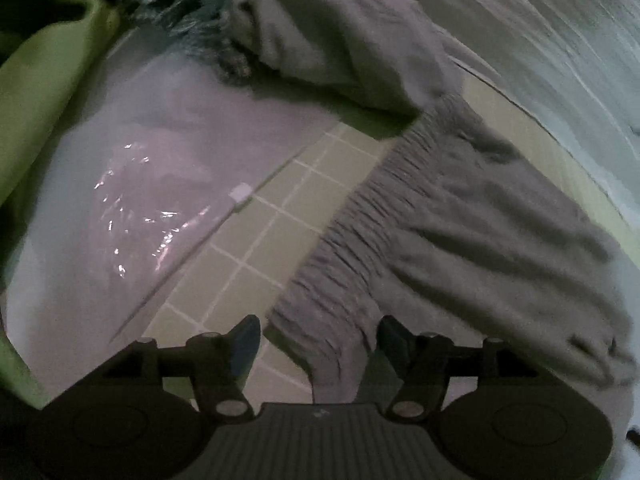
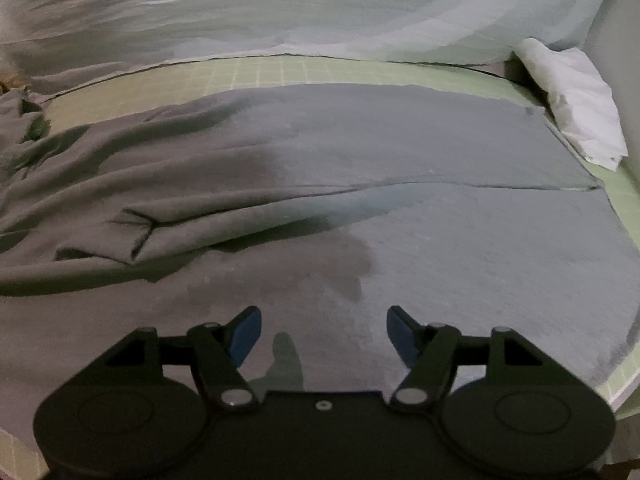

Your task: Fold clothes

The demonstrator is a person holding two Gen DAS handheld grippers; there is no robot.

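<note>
Right wrist view: your right gripper [image 2: 324, 334] hangs over the near leg of the grey trousers [image 2: 360, 184], jaws wide apart, nothing between them, pads clear of the cloth. The trousers lie across the green checked sheet [image 2: 256, 72], legs side by side and fairly flat toward the right edge of the bed, cuffs near a crumpled white cloth [image 2: 576, 100]. Toward the left the fabric is bunched and creased.

Left wrist view, blurred: your left gripper [image 1: 318, 340] is open too, with the elastic waistband [image 1: 360, 216] running down between the jaws; I can't see the pads pressing on it, so I read it as not gripped. A shiny plastic bag [image 1: 140, 208] and a lime cloth [image 1: 44, 92] sit near the left edge.

My read: early stage. The trousers are laid out, no fold made yet. You still need to smooth the waist end, then fold.
</note>
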